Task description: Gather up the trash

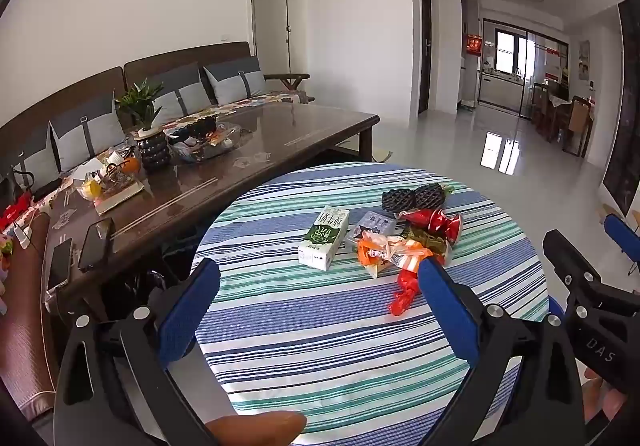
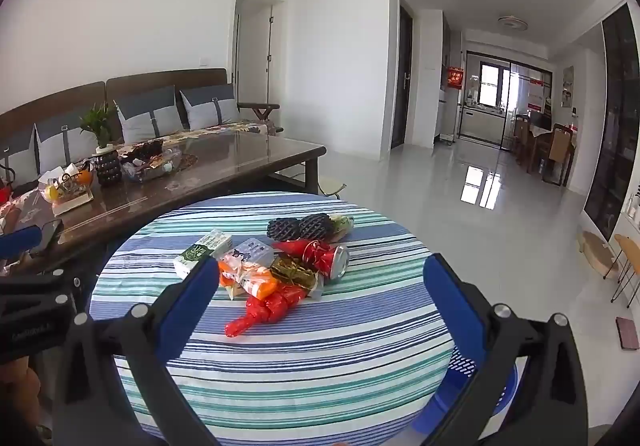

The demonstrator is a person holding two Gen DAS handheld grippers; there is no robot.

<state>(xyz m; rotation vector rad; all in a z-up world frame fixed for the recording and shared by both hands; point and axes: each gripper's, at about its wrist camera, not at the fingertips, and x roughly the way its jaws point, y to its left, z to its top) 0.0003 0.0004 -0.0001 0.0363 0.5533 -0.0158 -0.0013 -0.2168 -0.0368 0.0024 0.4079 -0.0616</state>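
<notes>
Collection of trash, judged to be at its start. The round table with the striped cloth (image 1: 320, 326) is seen from both wrist views, and all the trash is gathered in one heap on its far half, none of it lifted. In the heap are shown a green-and-white milk carton (image 1: 325, 237) lying on its side at the left, a small clear plastic box (image 1: 374, 224) just beside it, orange-and-white wrappers (image 1: 384, 252) in front, a crumpled red wrapper (image 2: 262, 308) nearest the viewer, a dark green wrapper (image 2: 292, 270), a red can (image 2: 332, 260) lying on its side, and a black foam net sleeve (image 2: 298, 227) at the far edge. The left gripper (image 1: 320, 282) is held above the near part of the table with its blue pads wide apart and nothing between them; the right gripper (image 2: 320, 278) is likewise spread wide and empty, with the heap framed between its fingers but not touched. A blue perforated basket (image 2: 480, 378) is partly visible below the table's right edge and is judged to be the likely bin; its contents cannot be seen. Every piece is thus taken as yet to be picked up. A glass-topped coffee table (image 1: 256, 150) with its own clutter stands behind, apart from the task.
</notes>
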